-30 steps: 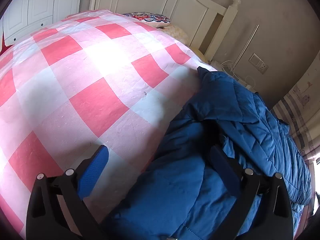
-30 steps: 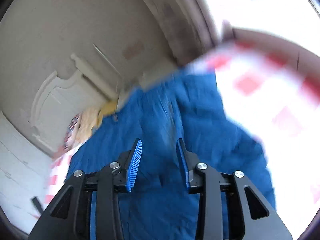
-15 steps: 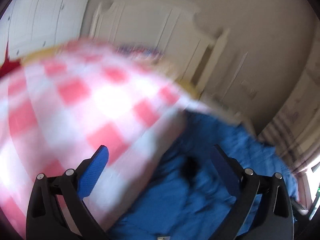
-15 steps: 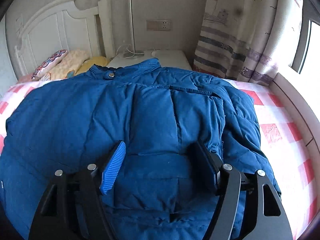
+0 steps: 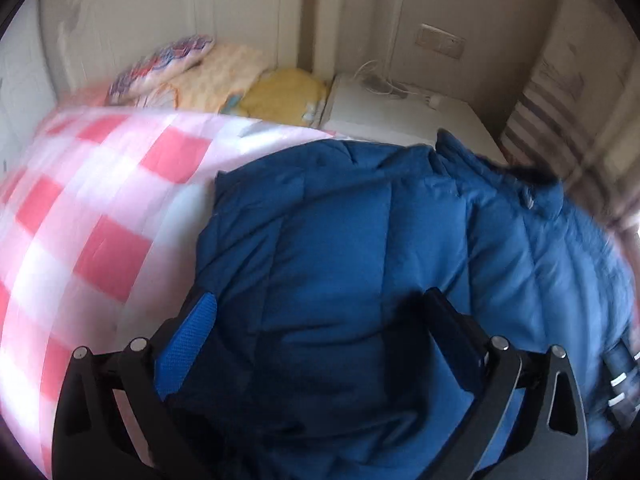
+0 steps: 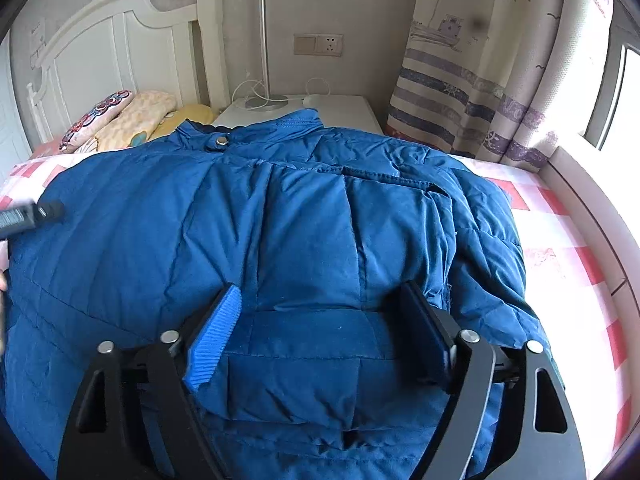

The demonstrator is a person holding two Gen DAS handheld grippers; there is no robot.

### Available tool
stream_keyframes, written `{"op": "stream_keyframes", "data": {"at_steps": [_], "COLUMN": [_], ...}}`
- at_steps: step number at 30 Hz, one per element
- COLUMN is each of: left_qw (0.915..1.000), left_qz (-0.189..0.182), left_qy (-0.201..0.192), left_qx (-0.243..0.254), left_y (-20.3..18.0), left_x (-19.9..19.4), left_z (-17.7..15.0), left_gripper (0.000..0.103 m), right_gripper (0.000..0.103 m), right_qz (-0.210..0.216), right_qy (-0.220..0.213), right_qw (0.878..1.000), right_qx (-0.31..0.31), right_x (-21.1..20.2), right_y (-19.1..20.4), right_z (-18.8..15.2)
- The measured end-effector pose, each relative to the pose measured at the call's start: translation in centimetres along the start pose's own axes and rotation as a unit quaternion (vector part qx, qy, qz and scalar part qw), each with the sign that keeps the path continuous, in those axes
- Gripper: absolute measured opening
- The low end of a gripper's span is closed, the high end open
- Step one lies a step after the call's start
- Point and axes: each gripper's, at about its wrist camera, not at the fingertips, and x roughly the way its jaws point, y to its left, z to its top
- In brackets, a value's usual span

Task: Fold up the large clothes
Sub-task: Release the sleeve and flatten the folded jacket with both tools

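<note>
Blue jacket [image 6: 304,240] beside pillows [image 6: 120,120], prob. touching.

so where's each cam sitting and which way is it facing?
Left wrist: on the left tool, angled down over the jacket toward the headboard; its open fingers show.
Right wrist: on the right tool, angled down over the jacket's front toward the nightstand; its open fingers show, the jacket under them, ungripped.
Shared: jacket, pillows, nightstand, curtain.

right gripper [image 6: 320,332]: jaws just opened wide, nothing clamped | blue jacket [image 6: 280,240]: now laid out squarely beneath it | left gripper [image 5: 320,340]: shifted off checked bedspread [image 5: 100,220], now above jacket, jaws apart
</note>
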Motion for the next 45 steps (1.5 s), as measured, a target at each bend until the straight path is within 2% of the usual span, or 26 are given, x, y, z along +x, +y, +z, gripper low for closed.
{"op": "stream_keyframes", "data": {"at_steps": [2, 6, 11, 13, 15, 18, 19, 21, 25, 27, 33, 34, 36, 38, 40, 41, 43, 44, 45], "left_qw": [0.9997, 0.9999, 1.0, 1.0, 1.0, 1.0, 1.0, 1.0, 1.0, 1.0, 0.9999, 0.9996, 0.9971, 0.9964, 0.995, 0.9946, 0.9948, 0.9949, 0.9957], "left_qz": [0.002, -0.009, -0.004, -0.005, -0.004, -0.004, -0.004, -0.005, -0.006, -0.004, 0.01, -0.015, -0.053, -0.05, -0.026, -0.014, -0.001, -0.006, -0.02], "left_qy": [-0.016, -0.003, -0.001, -0.001, -0.001, -0.001, -0.001, -0.001, -0.001, -0.001, -0.001, -0.015, -0.048, -0.067, -0.065, -0.043, 0.007, 0.018, -0.001], "left_qx": [0.016, 0.004, 0.007, 0.005, 0.007, 0.007, 0.006, 0.006, 0.006, 0.007, 0.0, -0.019, -0.025, 0.011, 0.071, 0.094, 0.101, 0.099, 0.09], "left_y": [-0.2, 0.5, 0.4, 0.5, 0.6, 0.7, 0.7, 0.7, 0.7, 0.6, 0.3, 0.3, -0.6, -2.6, -5.5, -6.8, -7.7, -7.7, -7.4], "left_x": [0.1, 0.8, 0.8, 0.8, 0.8, 0.8, 0.8, 0.8, 0.9, 0.9, -0.7, -2.2, -4.6, -5.5, -4.4, -2.6, 1.2, 2.9, 3.3], "left_z": [-1.0, -1.1, -0.7, -0.7, -0.7, -0.7, -0.7, -0.7, -0.6, -0.6, -0.3, 0.2, 1.2, 2.5, 3.7, 4.1, 4.2, 3.7, 3.3], "left_gripper": [0.101, 0.101, 0.101, 0.101, 0.101, 0.101, 0.101, 0.101, 0.101, 0.101, 0.1, 0.1, 0.101, 0.101, 0.101, 0.101, 0.101, 0.101, 0.101], "right_gripper": [0.087, 0.095, 0.095, 0.095, 0.097, 0.099, 0.099, 0.099, 0.099, 0.099, 0.099, 0.099, 0.099, 0.099, 0.099, 0.099, 0.099, 0.099, 0.099], "right_qz": [0.004, 0.013, 0.009, 0.029, 0.045, 0.039, 0.038, 0.011, 0.0, 0.009, 0.004, 0.006, 0.006, 0.007, 0.008, 0.008, 0.008, 0.009, 0.01], "right_qy": [0.001, 0.0, -0.006, -0.023, -0.059, -0.082, -0.077, -0.04, 0.028, 0.007, 0.013, 0.014, 0.014, 0.015, 0.015, 0.015, 0.015, 0.014, 0.013], "right_qw": [1.0, 1.0, 1.0, 0.999, 0.995, 0.994, 0.995, 0.999, 1.0, 1.0, 1.0, 1.0, 1.0, 1.0, 1.0, 1.0, 1.0, 1.0, 1.0], "right_qx": [0.003, 0.002, -0.013, 0.021, 0.07, 0.06, 0.051, 0.017, 0.01, 0.004, 0.0, 0.002, 0.003, 0.004, 0.005, 0.005, 0.005, 0.005, 0.006], "right_x": [0.1, -0.1, -0.7, -1.7, -3.5, -4.1, -3.7, -0.9, 4.6, 5.0, 5.6, 5.7, 5.6, 5.6, 5.6, 5.6, 5.6, 5.6, 5.6], "right_y": [-0.1, 0.0, 0.4, -0.4, -1.0, 0.3, 0.8, 2.6, 2.8, 2.5, 2.7, 2.6, 2.6, 2.6, 2.5, 2.5, 2.5, 2.4, 2.4], "right_z": [0.0, 0.0, 0.0, 0.5, 2.0, 5.1, 5.8, 7.4, 7.0, 6.1, 5.6, 5.6, 5.6, 5.6, 5.7, 5.7, 5.7, 5.7, 5.6]}}
